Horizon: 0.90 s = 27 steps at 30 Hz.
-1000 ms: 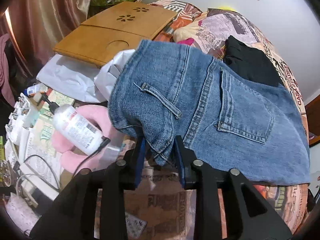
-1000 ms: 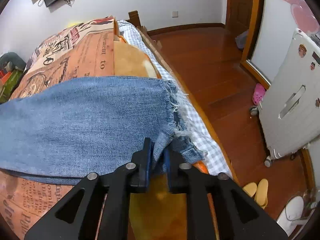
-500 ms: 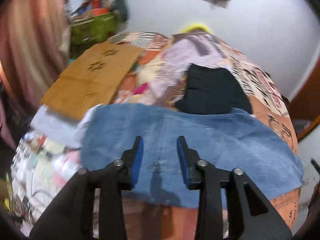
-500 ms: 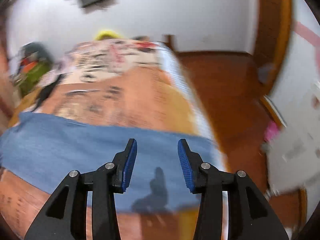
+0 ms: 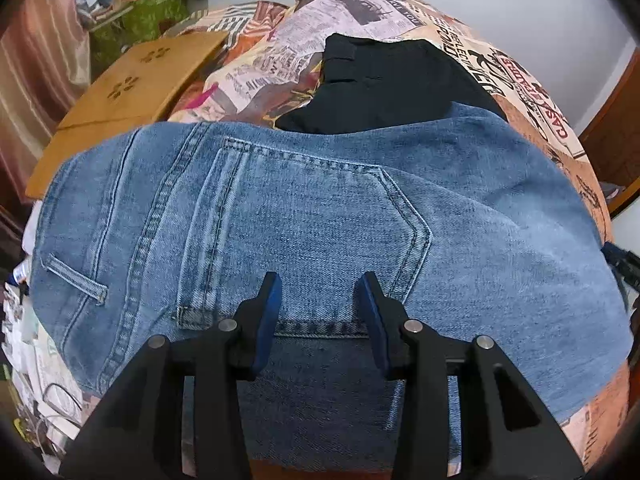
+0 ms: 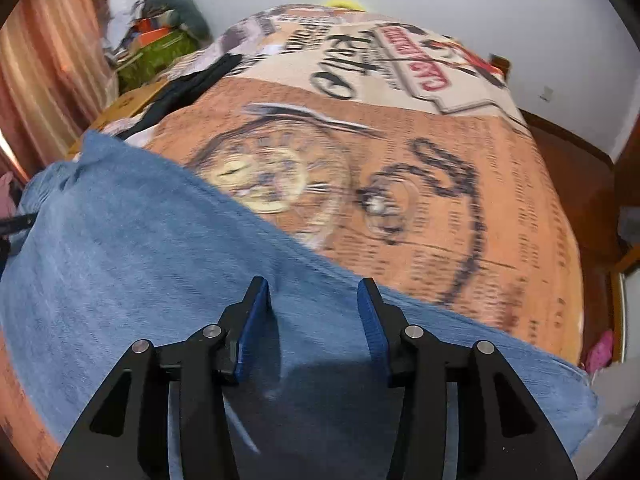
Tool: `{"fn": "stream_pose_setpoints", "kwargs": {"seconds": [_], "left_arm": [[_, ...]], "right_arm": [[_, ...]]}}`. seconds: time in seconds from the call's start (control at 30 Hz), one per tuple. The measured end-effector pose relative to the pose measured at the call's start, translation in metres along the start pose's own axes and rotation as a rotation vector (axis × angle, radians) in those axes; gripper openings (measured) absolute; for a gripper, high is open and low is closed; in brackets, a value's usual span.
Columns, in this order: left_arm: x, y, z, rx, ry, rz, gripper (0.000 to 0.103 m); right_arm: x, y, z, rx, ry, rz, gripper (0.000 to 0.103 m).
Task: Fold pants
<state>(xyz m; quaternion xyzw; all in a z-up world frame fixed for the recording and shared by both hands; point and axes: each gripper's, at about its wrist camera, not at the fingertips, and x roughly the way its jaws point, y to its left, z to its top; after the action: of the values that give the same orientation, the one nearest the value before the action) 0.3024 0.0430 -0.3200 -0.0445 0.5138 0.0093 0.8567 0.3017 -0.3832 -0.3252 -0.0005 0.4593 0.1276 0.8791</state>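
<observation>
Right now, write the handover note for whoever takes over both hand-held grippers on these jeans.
Left hand-held gripper: open, holding nothing, poised over the back-pocket end of the jeans.
Right hand-held gripper: open, holding nothing, over the leg end of the jeans.
Jeans lie flat across the printed bedspread, back pocket up; a black garment lies just beyond them.
Done: jeans lie folded lengthwise, one leg on the other, it appears.
Left: fold them across, leg end toward waist, then tidy.

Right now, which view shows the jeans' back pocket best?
The left wrist view: the back pocket sits sharp and whole just beyond the open left gripper. The right wrist view shows only blurred plain denim of the jeans, no pocket.
</observation>
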Motion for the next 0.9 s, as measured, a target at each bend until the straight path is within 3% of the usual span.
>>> {"fn": "stream_pose_setpoints", "kwargs": {"seconds": [0.07, 0.17, 0.37, 0.57, 0.73, 0.9], "left_arm": [[0.000, -0.001, 0.001, 0.006, 0.003, 0.009, 0.041], [-0.009, -0.005, 0.007, 0.012, -0.003, 0.011, 0.040], [-0.055, -0.039, 0.027, 0.094, -0.119, -0.027, 0.040], [-0.064, -0.098, 0.049, 0.182, -0.140, -0.139, 0.043], [-0.046, -0.156, 0.055, 0.253, -0.097, -0.214, 0.043], [-0.021, -0.206, 0.051, 0.327, -0.034, -0.230, 0.043]], "right_arm": [[-0.002, -0.004, -0.004, -0.045, 0.009, -0.159, 0.040], [-0.015, -0.023, -0.013, 0.003, 0.009, -0.168, 0.040], [-0.068, -0.066, -0.032, 0.133, -0.049, -0.282, 0.041], [-0.117, -0.115, -0.065, 0.315, -0.118, -0.289, 0.044], [-0.115, -0.142, -0.084, 0.419, -0.101, -0.252, 0.045], [-0.098, -0.158, -0.101, 0.468, -0.064, -0.215, 0.050]]}}
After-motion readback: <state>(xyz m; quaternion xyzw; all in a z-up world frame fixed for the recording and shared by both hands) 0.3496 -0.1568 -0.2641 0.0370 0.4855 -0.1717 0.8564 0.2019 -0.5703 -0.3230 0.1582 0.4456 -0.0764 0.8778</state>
